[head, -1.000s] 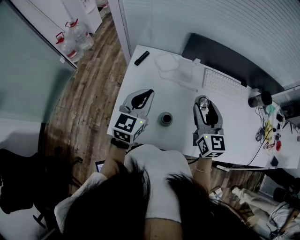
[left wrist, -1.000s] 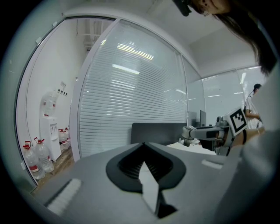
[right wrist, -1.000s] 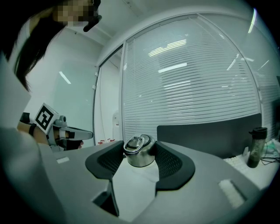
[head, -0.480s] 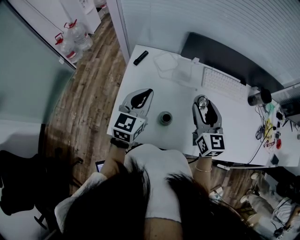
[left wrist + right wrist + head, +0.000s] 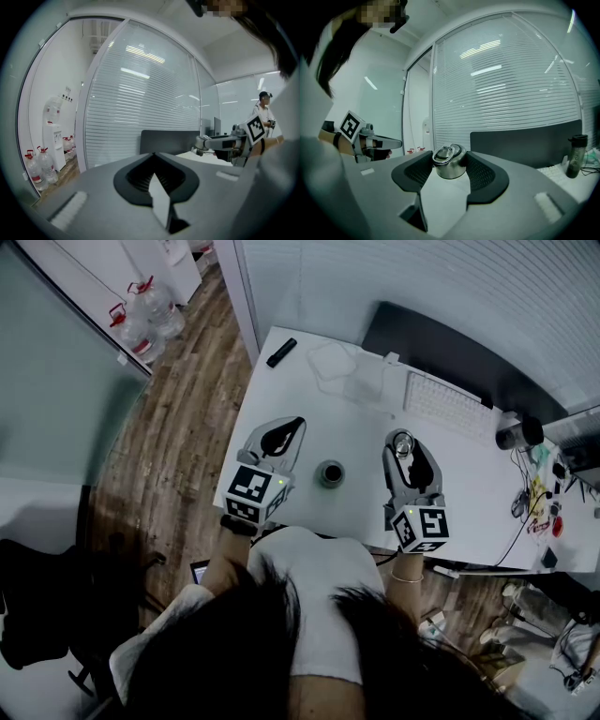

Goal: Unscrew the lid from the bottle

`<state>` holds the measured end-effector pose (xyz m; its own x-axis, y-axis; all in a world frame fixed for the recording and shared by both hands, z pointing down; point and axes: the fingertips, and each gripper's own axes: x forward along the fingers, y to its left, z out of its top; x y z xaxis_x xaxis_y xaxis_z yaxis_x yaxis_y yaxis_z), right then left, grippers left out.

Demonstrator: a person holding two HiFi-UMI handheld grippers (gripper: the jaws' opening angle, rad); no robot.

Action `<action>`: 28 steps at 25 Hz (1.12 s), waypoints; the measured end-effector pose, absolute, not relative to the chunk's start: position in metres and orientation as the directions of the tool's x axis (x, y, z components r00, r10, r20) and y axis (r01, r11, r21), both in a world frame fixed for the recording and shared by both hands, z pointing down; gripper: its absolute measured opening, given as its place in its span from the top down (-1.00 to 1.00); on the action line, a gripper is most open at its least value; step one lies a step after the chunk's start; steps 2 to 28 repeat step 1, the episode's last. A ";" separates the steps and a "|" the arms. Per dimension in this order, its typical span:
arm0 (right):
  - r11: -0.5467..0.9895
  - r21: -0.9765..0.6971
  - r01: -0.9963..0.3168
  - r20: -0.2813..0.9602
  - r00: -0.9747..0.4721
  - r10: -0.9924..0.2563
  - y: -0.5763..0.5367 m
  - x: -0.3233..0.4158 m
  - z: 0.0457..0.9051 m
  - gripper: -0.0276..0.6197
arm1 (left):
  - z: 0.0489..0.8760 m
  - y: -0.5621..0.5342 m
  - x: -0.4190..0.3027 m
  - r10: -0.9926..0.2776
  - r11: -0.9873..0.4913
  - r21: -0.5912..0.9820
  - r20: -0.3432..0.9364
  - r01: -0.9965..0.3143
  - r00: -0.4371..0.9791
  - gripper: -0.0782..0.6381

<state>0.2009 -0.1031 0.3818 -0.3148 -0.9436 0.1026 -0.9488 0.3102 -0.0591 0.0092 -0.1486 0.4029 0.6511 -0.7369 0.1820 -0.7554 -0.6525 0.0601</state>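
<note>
A steel lid [image 5: 449, 161] with a ring on top sits between the pads of my right gripper [image 5: 449, 165], which is shut on it. In the head view that lid [image 5: 404, 446] hangs in the right gripper [image 5: 405, 439] over the white table [image 5: 361, 432], apart from the bottle. The small dark bottle [image 5: 330, 474] stands upright on the table between the two grippers, its mouth uncovered. My left gripper [image 5: 296, 425] hovers left of the bottle. Its jaws are shut with nothing in them [image 5: 153, 157].
A white keyboard [image 5: 445, 407] and a dark screen [image 5: 441, 357] lie at the table's far side. A clear plastic box [image 5: 342, 371] and a black stick [image 5: 282, 354] sit at the far left. A dark flask [image 5: 574, 157] and cables [image 5: 534, 498] crowd the right end.
</note>
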 end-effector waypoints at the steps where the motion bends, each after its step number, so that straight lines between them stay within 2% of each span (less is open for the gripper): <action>1: 0.311 -0.060 -0.948 0.102 -0.316 -0.943 -0.103 0.200 0.382 0.21 | 0.404 -0.148 0.009 -0.737 -0.652 0.061 0.184 -0.756 0.650 0.62; 28: 0.311 -0.060 -0.948 0.102 -0.316 -0.943 -0.103 0.200 0.382 0.21 | 0.404 -0.148 0.009 -0.737 -0.652 0.061 0.184 -0.756 0.650 0.62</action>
